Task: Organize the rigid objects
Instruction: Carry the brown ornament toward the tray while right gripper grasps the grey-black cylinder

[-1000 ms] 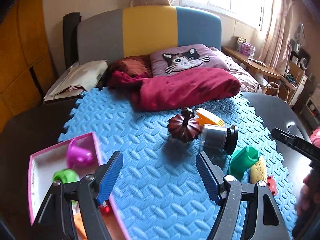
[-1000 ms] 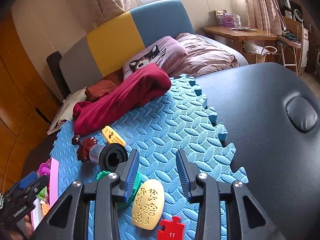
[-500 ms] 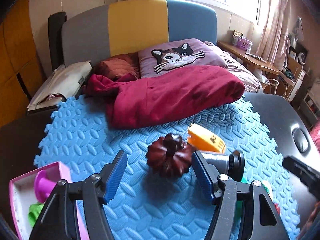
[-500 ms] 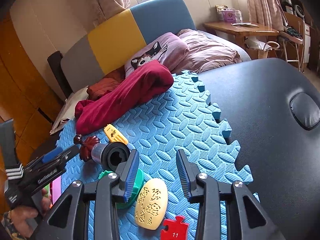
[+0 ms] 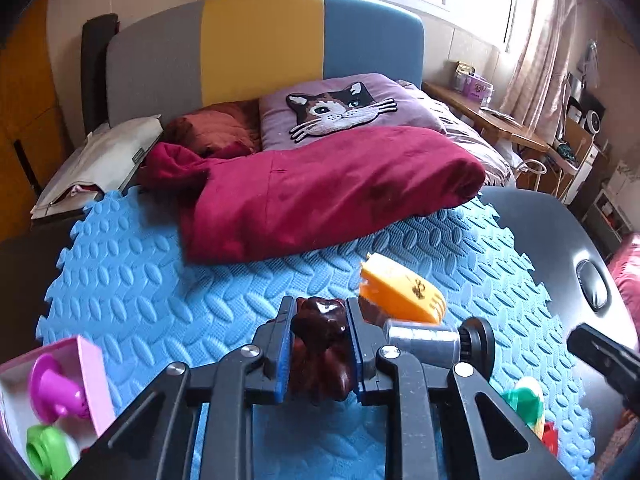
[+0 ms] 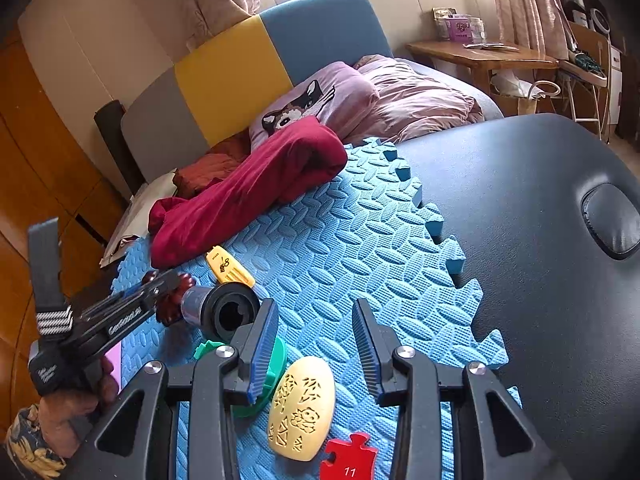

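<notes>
The left hand-held gripper [image 5: 320, 344] has just closed its jaws, and the blue pads now pinch the dark brown pumpkin-shaped piece [image 5: 320, 354] between them. The piece sits on the blue foam mat [image 5: 160, 280] toward the middle of the surface, with the silver and black cylinder [image 5: 436, 340] touching or just beside it on the right and the orange wedge [image 5: 400, 294] just behind.

The coming move turns on where the pink box [image 5: 90, 376] lies. It is at the mat's near left corner, to the left of and nearer than the pinched piece, and it already holds a purple piece [image 5: 54, 388] and a green one [image 5: 48, 448]. The carry probably runs leftward and back.

The right hand-held gripper [image 6: 316, 344] hangs spread and empty (the cream oval [image 6: 302, 408] lies below its gap, untouched), farther from the box.
</notes>
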Motion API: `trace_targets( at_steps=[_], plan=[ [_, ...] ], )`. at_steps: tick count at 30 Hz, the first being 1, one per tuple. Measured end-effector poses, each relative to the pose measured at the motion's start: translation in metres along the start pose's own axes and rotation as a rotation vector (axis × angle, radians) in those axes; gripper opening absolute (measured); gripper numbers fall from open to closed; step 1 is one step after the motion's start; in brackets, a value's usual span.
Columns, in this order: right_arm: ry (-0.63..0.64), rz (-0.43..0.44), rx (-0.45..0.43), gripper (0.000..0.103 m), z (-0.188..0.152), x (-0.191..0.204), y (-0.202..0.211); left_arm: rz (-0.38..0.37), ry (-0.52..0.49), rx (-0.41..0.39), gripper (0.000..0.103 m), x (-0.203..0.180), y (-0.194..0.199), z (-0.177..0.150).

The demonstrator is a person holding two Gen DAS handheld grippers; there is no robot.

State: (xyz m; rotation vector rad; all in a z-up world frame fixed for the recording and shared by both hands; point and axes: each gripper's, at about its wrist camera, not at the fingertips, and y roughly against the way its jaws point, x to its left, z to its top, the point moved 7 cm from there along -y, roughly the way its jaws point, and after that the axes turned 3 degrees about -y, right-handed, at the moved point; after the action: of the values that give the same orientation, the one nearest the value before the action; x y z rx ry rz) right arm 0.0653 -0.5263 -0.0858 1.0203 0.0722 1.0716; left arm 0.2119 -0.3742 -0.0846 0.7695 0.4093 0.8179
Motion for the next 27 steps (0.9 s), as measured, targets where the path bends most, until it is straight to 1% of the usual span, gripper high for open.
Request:
trace_targets(
  at_steps=[9, 15, 23, 26, 27],
  plan=[
    [0.007, -0.019, 0.007, 0.038, -0.002, -0.002, -0.001, -0.011, 0.008, -0.01, 0.024, 0.012, 0.038, -0.024],
    [0.013, -0.026, 0.017, 0.038, -0.004, -0.003, -0.004, -0.025, 0.008, -0.033, 0.024, 0.015, 0.07, -0.036],
    [0.024, -0.022, 0.013, 0.038, -0.004, -0.002, -0.002, -0.042, 0.018, -0.065, 0.024, 0.022, 0.115, -0.056],
    [0.026, 0.008, 0.008, 0.038, -0.004, 0.002, 0.0, -0.043, 0.024, -0.082, 0.024, 0.028, 0.133, -0.065],
    [0.033, 0.01, 0.011, 0.04, -0.004, 0.004, -0.001, -0.043, 0.03, -0.089, 0.024, 0.03, 0.139, -0.068]
  ],
)
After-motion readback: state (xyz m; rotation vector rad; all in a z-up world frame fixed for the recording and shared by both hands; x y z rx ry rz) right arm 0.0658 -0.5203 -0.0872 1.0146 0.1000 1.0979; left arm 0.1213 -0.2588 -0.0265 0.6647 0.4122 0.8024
